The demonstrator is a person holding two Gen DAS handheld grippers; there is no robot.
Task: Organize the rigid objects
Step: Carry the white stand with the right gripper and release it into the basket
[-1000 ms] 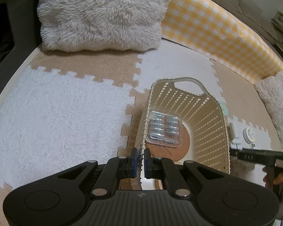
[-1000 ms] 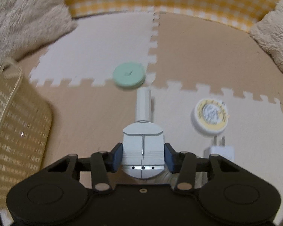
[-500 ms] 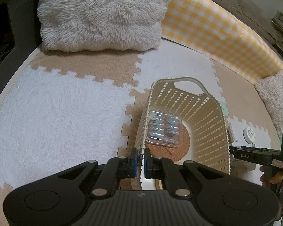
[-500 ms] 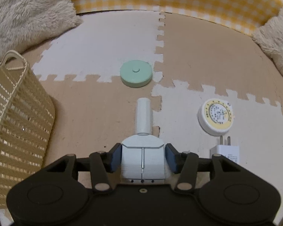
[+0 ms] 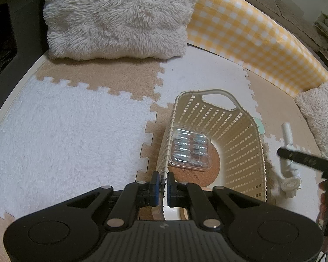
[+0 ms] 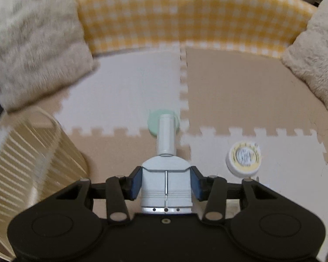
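While the left gripper (image 5: 161, 185) was pinched tight on the near rim of the cream slotted basket (image 5: 242, 139), its blue pads sat on either side of the wall w/ only the plastic between them. Inside the basket, a clear blister pack (image 5: 189, 149) lay on a round cork coaster (image 5: 202, 170), toward the near-left part of the floor. The basket stood on beige & white foam puzzle mats (image 5: 65, 135).

The right gripper (image 6: 165, 184) was clamped on a white tool w/ a cylindrical handle (image 6: 166, 181); blue pads pressed both sides of its blocky body, handle pointing fwd, away from the camera. In the left wrist view the same tool (image 5: 287, 134) showed just right of the basket, outside it. In the right wrist view (blurred), the handle tip overlapped a mint-green round disc (image 6: 155, 123) on the mat behind it. A white round tin w/ a yellow label (image 6: 243, 159) lay on the mat to the right, apart from the tool. Basket (image 6: 32, 152) at left edge. Fluffy cushions (image 6: 32, 41) & a yellow gingham bolster (image 6: 185, 15) ringed the far side.
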